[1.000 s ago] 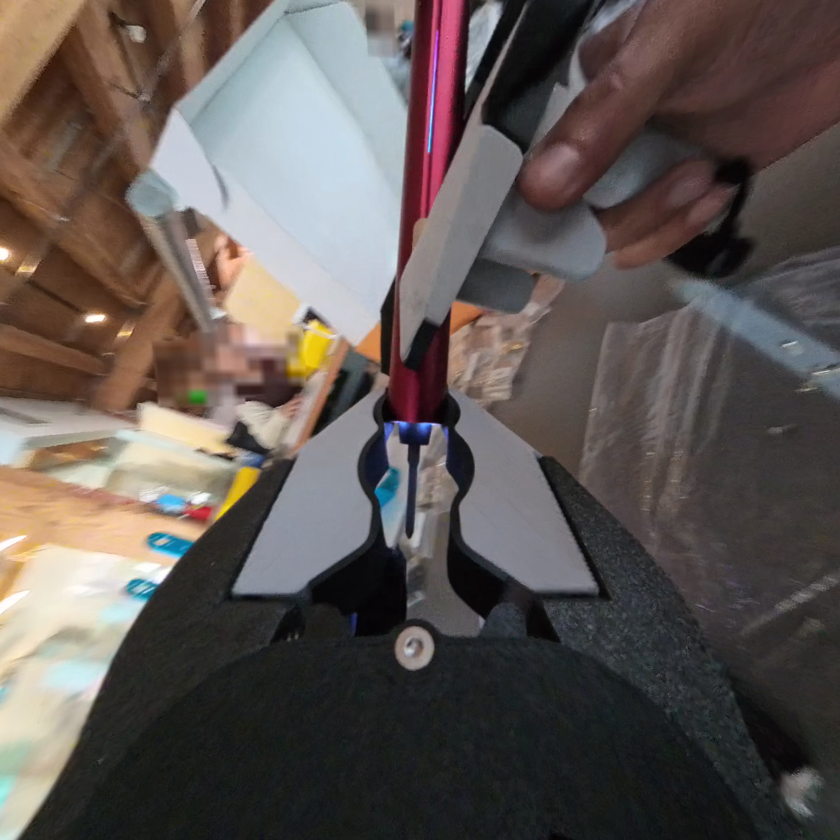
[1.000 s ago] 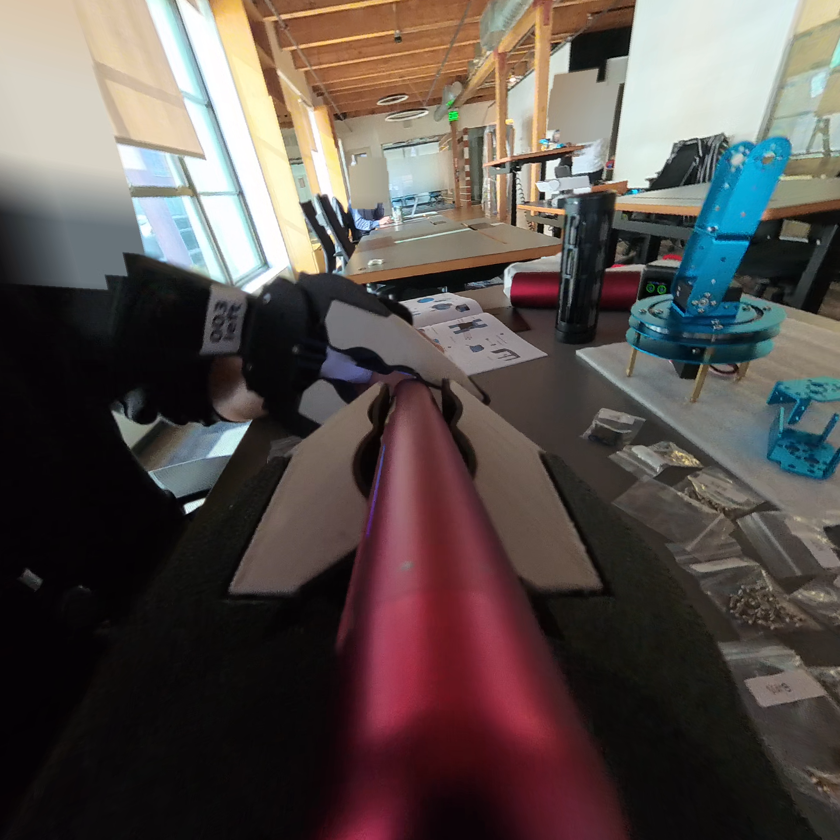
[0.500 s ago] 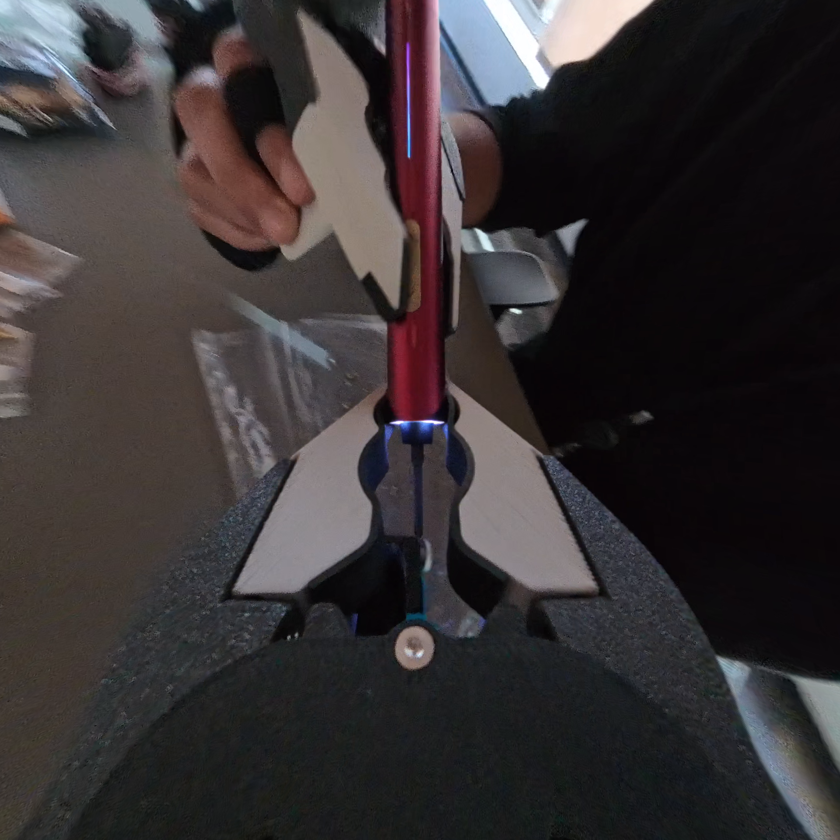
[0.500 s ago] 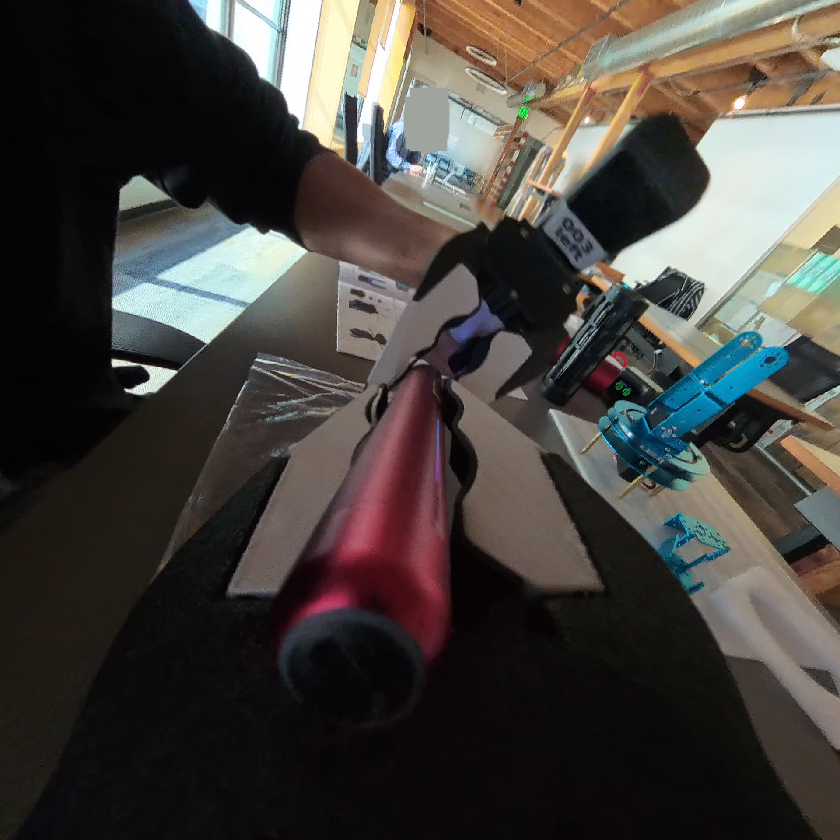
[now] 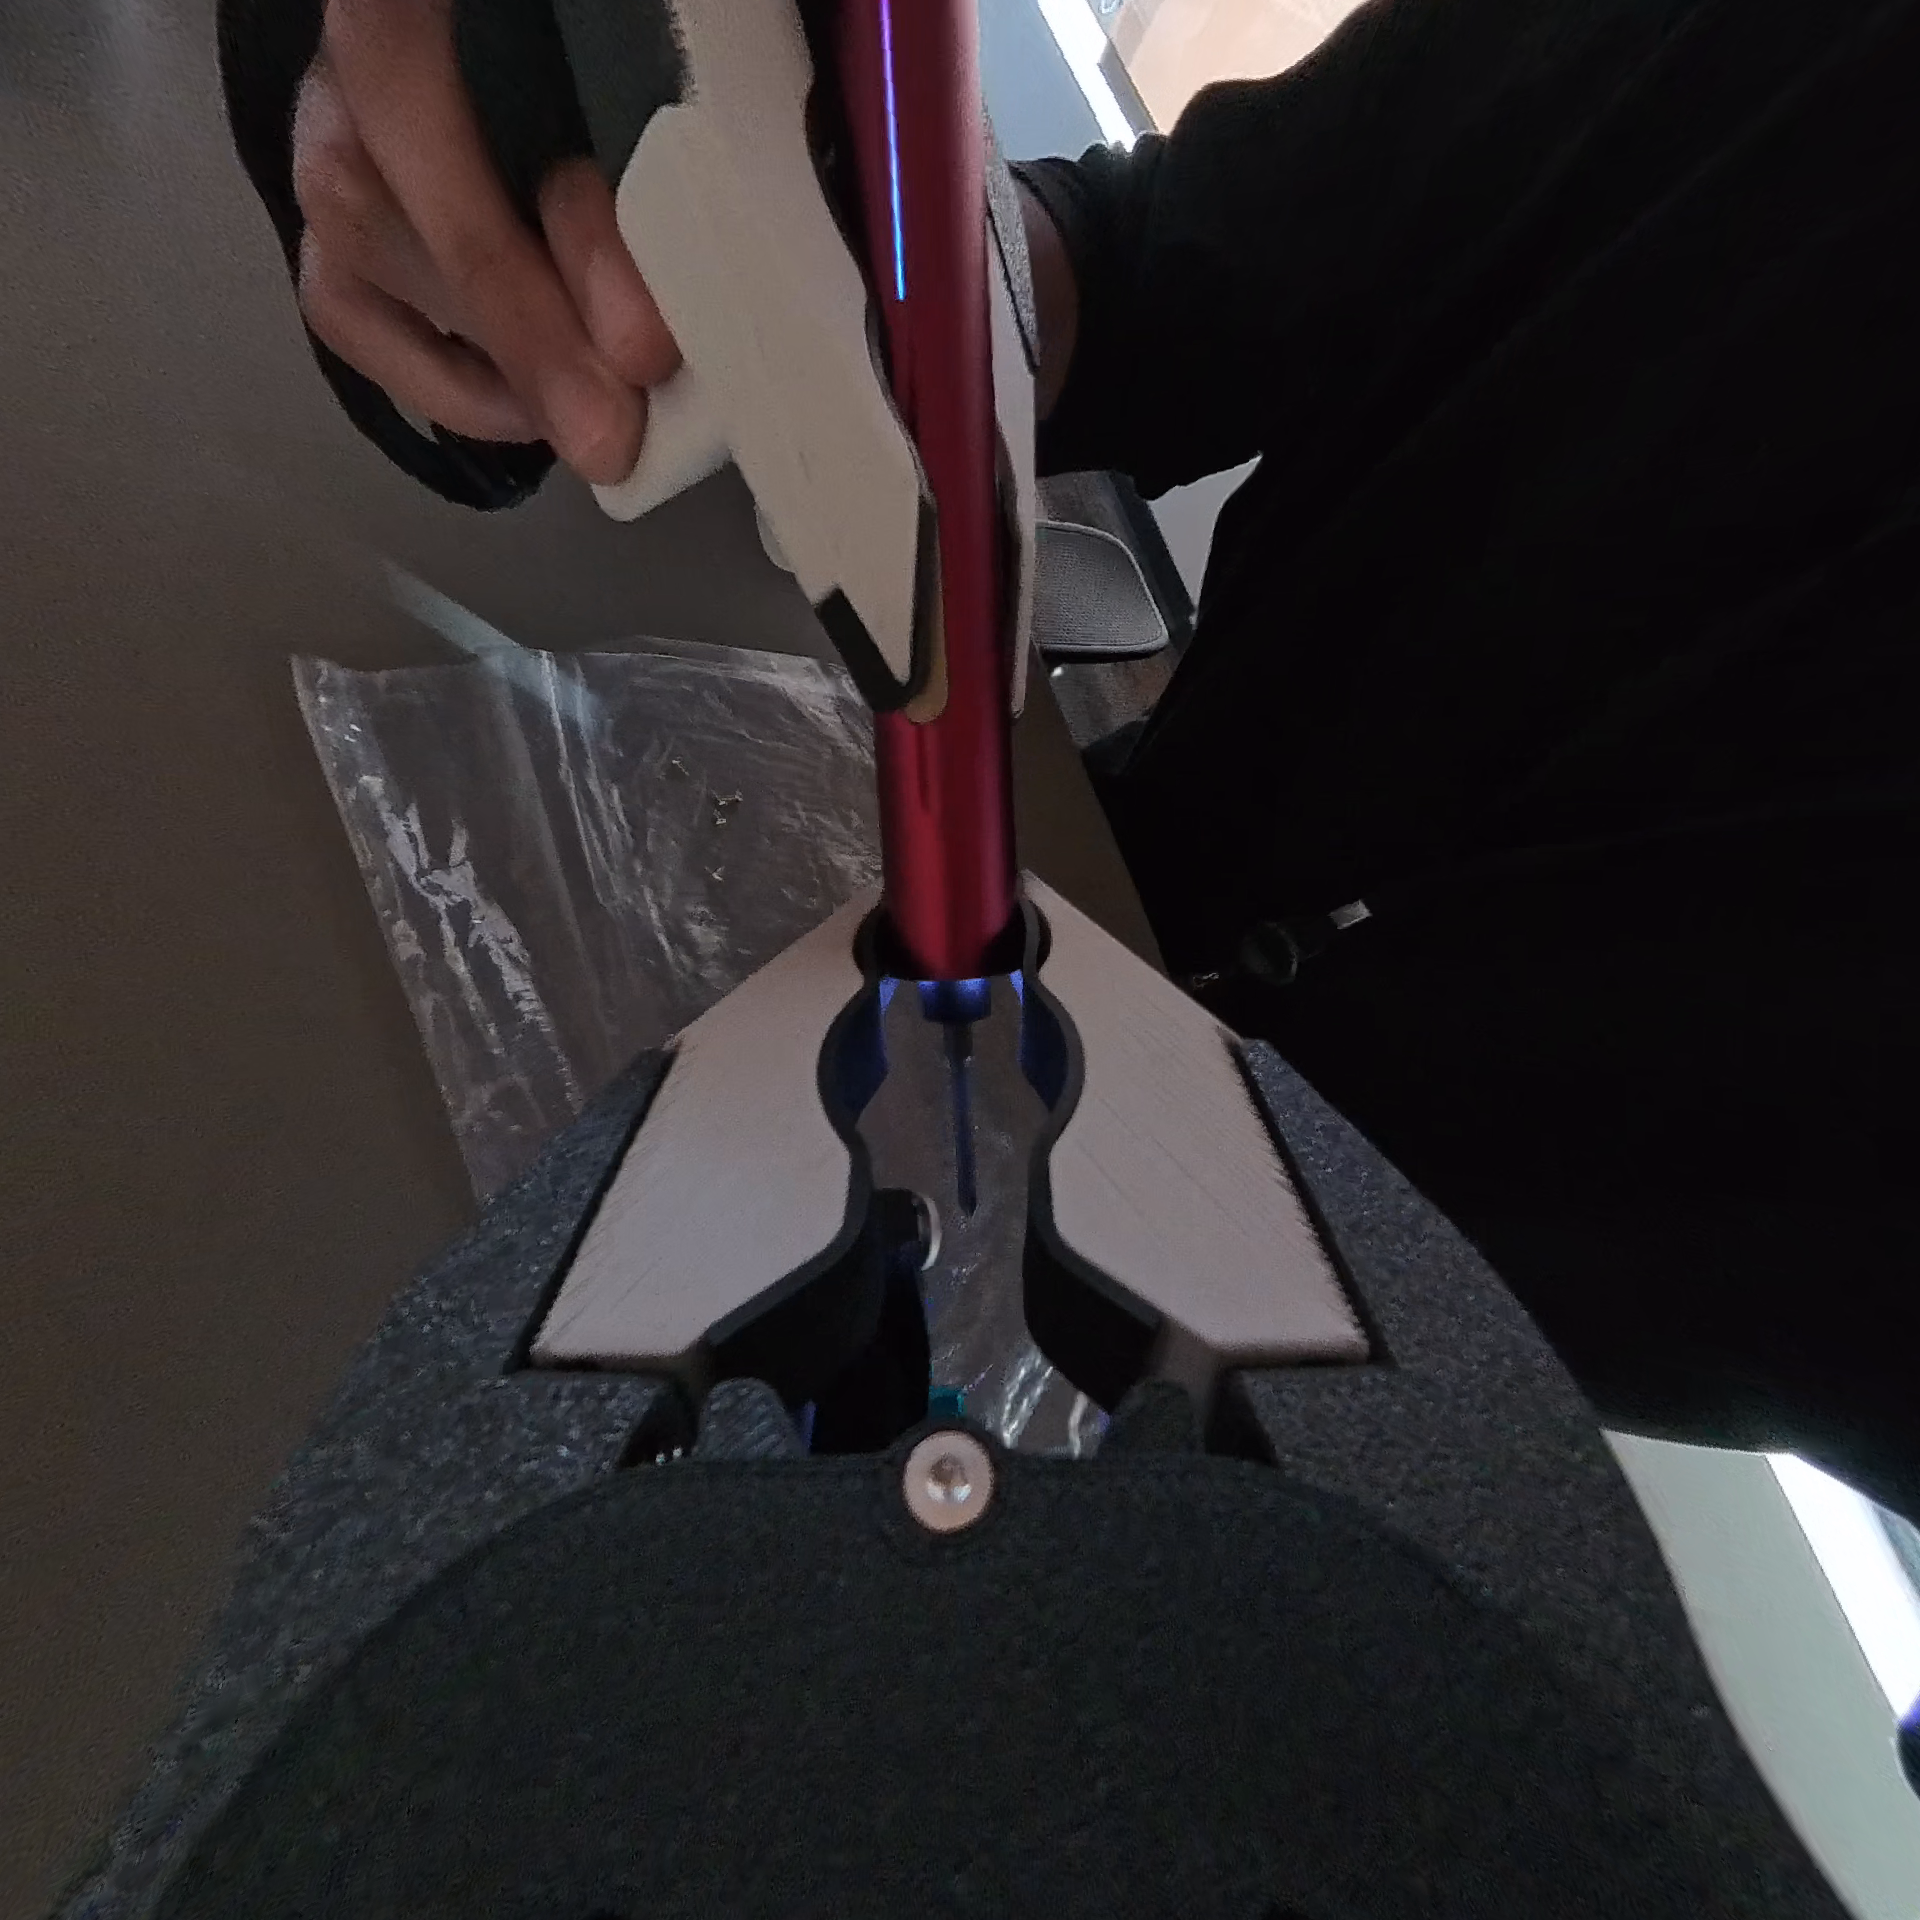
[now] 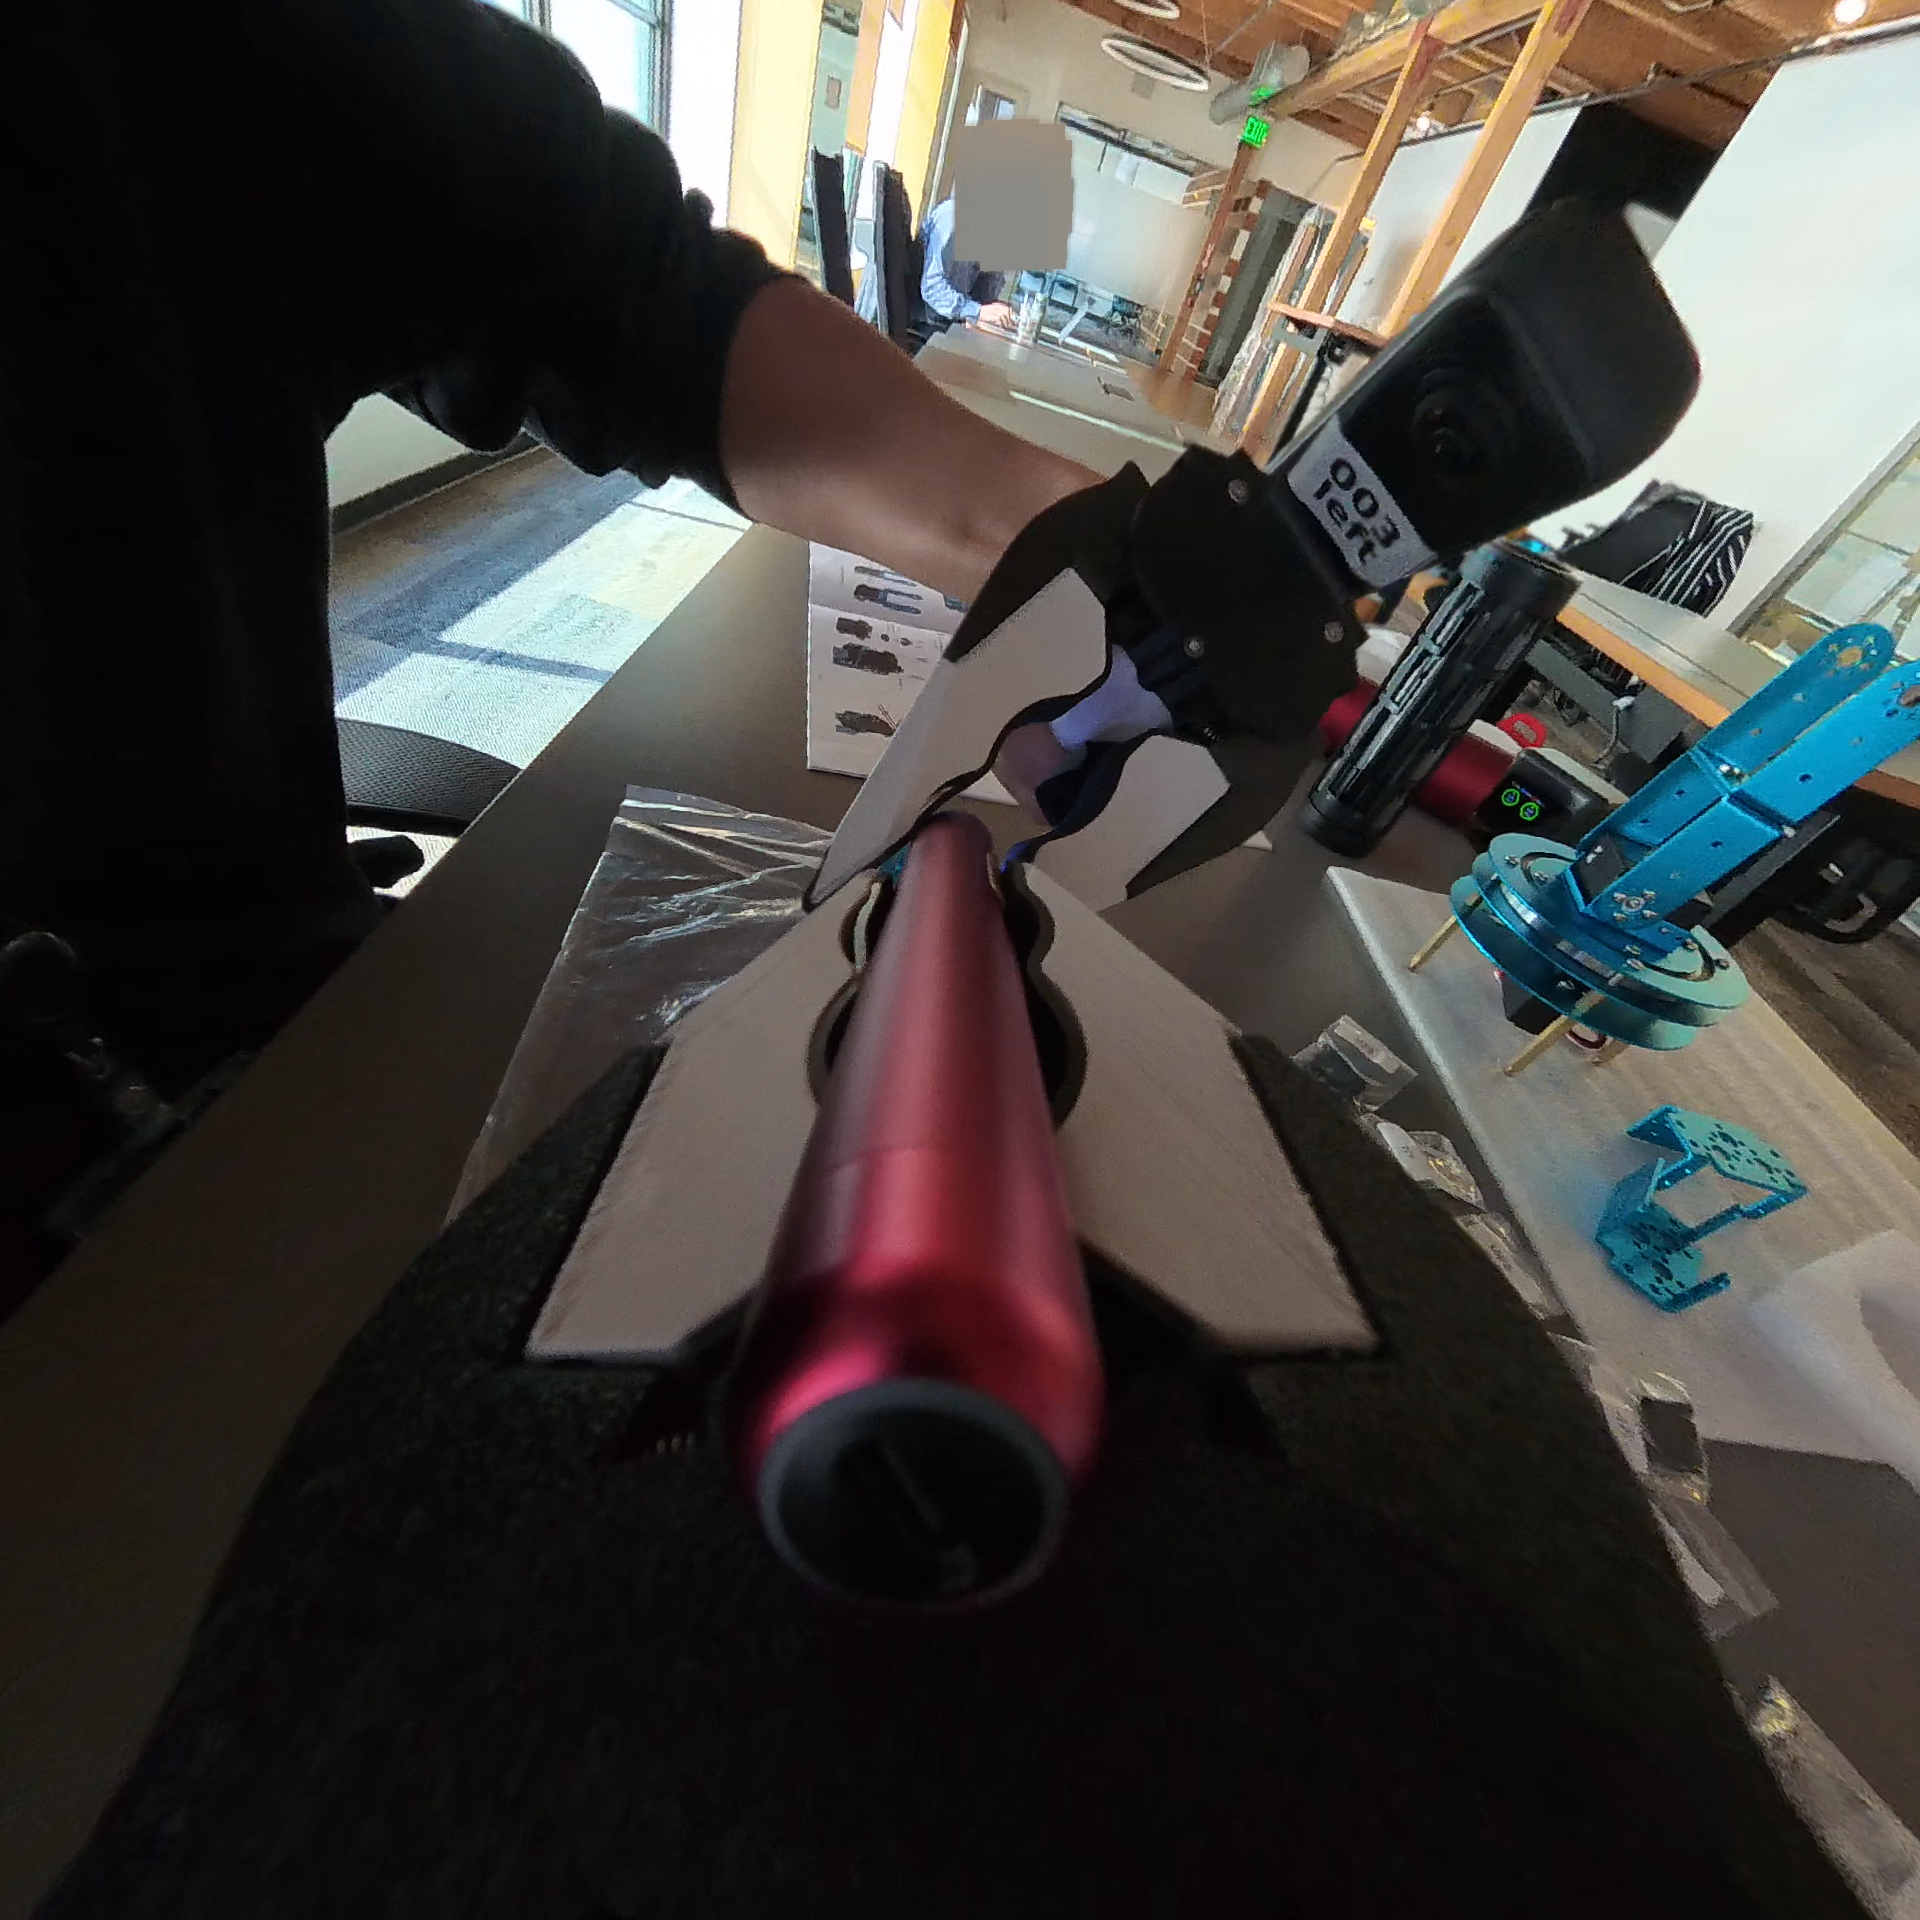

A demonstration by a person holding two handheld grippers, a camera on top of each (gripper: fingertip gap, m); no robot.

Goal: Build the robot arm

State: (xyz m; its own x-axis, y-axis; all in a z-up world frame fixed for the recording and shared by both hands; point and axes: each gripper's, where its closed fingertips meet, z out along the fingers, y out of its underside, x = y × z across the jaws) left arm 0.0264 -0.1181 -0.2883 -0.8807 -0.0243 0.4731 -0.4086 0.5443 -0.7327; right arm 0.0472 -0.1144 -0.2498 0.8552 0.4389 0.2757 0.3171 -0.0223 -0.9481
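Note:
My right gripper (image 6: pixel 940 904) is shut on a red electric screwdriver (image 6: pixel 925 1195), whose black rear cap faces the camera. In the left wrist view the right gripper (image 5: pixel 951 675) grips the screwdriver (image 5: pixel 940 520) from above, with a hand behind it. My left gripper (image 5: pixel 951 914) has its jaws close together around the screwdriver's lit front end. The thin bit (image 5: pixel 961 1122) runs down between the fingers toward a small blue part with a screw (image 5: pixel 925 1236), held deep between the jaws. In the right wrist view the left gripper (image 6: pixel 977 883) meets the screwdriver's tip.
A clear plastic bag (image 6: pixel 686 904) lies on the dark table (image 6: pixel 208 1351) below the grippers. A booklet (image 6: pixel 862 665), a black cylinder (image 6: pixel 1434 707), a blue robot base (image 6: pixel 1621 935), a blue bracket (image 6: pixel 1683 1216) and small parts bags (image 6: pixel 1351 1049) lie to the right. A black sleeve is at left. My right fingertips sit around 4 cm from my left ones. From either gripper's tips it is about 35 cm to the blue bracket (image 6: pixel 1683 1216).
The left wrist view has swung from the ceiling down to the table and the person's body. The screwdriver has tilted in the right wrist view, so its rear cap now shows. Both grips are unchanged.

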